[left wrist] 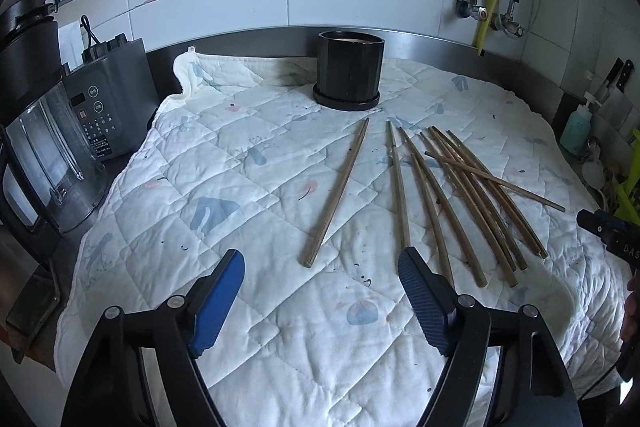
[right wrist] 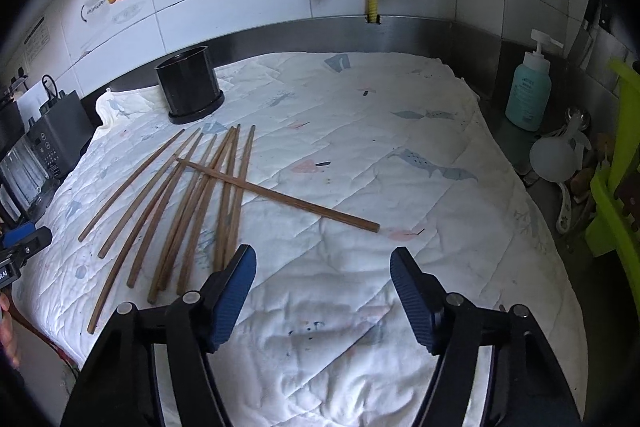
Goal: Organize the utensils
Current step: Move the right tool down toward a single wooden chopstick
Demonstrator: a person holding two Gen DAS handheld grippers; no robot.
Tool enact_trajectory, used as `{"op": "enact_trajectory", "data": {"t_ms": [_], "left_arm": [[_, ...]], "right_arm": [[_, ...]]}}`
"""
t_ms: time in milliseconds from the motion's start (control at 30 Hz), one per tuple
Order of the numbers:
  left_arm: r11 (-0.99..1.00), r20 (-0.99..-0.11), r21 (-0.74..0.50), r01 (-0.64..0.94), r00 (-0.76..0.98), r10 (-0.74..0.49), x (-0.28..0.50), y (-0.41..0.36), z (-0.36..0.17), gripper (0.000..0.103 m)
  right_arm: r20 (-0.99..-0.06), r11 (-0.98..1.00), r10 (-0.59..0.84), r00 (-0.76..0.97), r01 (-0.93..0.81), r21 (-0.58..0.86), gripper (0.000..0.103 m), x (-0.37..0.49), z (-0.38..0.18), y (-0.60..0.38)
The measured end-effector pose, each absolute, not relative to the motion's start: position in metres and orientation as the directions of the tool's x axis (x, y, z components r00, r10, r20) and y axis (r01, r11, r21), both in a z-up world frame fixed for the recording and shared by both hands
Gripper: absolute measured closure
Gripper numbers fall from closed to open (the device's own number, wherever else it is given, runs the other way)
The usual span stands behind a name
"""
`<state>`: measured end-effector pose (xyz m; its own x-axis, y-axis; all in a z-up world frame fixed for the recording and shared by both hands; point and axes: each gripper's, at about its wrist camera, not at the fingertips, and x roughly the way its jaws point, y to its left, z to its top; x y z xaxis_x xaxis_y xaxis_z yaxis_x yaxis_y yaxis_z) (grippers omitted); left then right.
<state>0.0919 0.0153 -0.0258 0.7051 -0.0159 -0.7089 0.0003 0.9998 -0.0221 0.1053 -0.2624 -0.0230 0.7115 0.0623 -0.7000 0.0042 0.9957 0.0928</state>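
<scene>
On the quilted cloth (left wrist: 248,187), your wooden chopsticks (left wrist: 452,195) lie loose in front of the black holder (left wrist: 350,71), whose inside is hidden. Your left gripper (left wrist: 320,267) and right gripper (right wrist: 322,263) both gape, holding nothing.

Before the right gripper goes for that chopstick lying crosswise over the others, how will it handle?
The crosswise chopstick looks thin and rigid, so probably light and stiff. It rests on the other chopsticks, so lifting may nudge them. The soft quilted cloth should limit rolling.
</scene>
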Motion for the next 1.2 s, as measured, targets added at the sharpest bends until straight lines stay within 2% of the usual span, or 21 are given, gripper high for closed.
{"op": "enact_trajectory", "data": {"t_ms": [67, 233, 533, 667, 733, 867, 933, 1200], "left_arm": [[1.000, -0.718, -0.029, -0.005, 0.696, -0.017, 0.097, 0.019, -0.030, 0.023], [0.998, -0.743, -0.064, -0.019, 0.668, -0.035, 0.112, 0.029, -0.042, 0.034], [0.998, -0.771, -0.060, -0.015, 0.636, -0.037, 0.131, 0.032, -0.060, 0.051], [0.998, -0.779, -0.064, -0.007, 0.626, -0.045, 0.139, 0.031, -0.066, 0.053], [0.998, -0.782, -0.069, -0.002, 0.621, -0.053, 0.141, 0.030, -0.069, 0.055], [0.997, -0.785, -0.075, 0.010, 0.617, -0.065, 0.146, 0.029, -0.073, 0.057], [0.997, -0.788, -0.074, 0.013, 0.613, -0.067, 0.147, 0.028, -0.076, 0.057], [0.996, -0.787, -0.090, 0.020, 0.611, -0.083, 0.149, 0.030, -0.080, 0.058]], "right_arm": [[-0.704, 0.995, 0.053, 0.708, 0.023, 0.098, 0.030, 0.113, -0.025, -0.272], [-0.719, 0.993, 0.077, 0.691, 0.015, 0.121, 0.043, 0.132, -0.033, -0.286], [-0.734, 0.995, 0.096, 0.673, -0.062, 0.074, 0.052, 0.153, -0.045, -0.287], [-0.743, 0.995, 0.100, 0.662, -0.087, 0.057, 0.054, 0.157, -0.049, -0.290], [-0.747, 0.994, 0.102, 0.657, -0.091, 0.056, 0.060, 0.157, -0.052, -0.290], [-0.745, 0.993, 0.107, 0.659, -0.111, 0.044, 0.065, 0.156, -0.051, -0.287], [-0.748, 0.993, 0.098, 0.656, -0.119, 0.025, 0.073, 0.155, -0.051, -0.283], [-0.749, 0.987, 0.099, 0.655, -0.160, -0.008, 0.084, 0.146, -0.051, -0.273]]}}
